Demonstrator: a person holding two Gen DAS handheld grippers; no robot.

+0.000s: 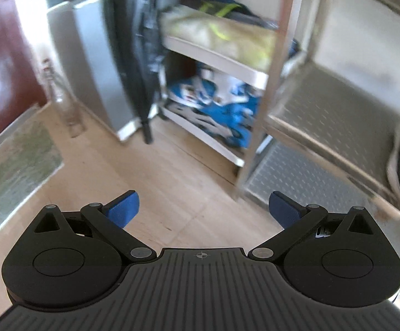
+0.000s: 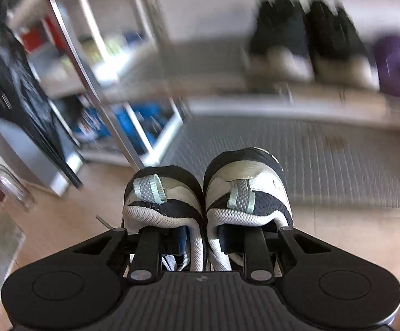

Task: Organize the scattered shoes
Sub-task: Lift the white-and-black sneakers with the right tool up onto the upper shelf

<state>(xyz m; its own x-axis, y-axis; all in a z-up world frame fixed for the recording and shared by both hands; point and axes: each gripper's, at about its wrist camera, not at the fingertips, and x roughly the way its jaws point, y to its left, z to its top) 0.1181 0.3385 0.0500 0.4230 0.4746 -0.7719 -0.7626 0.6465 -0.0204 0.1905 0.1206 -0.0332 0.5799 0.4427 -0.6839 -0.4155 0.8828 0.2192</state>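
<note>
While a pair of sneakers point(image 2: 206, 193) is clamped heels-near in the right tool point(image 2: 203, 241), the rack shelf point(image 2: 324, 149) is seen just beyond, and the left tool point(image 1: 203, 209) is held apart.

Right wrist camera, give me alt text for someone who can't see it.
The right tongs grip a pair of white and navy sneakers by their inner edges, heels toward the camera, above a wooden floor. Ahead, blurred, a metal rack holds a pair of black shoes on its shelf.
</note>
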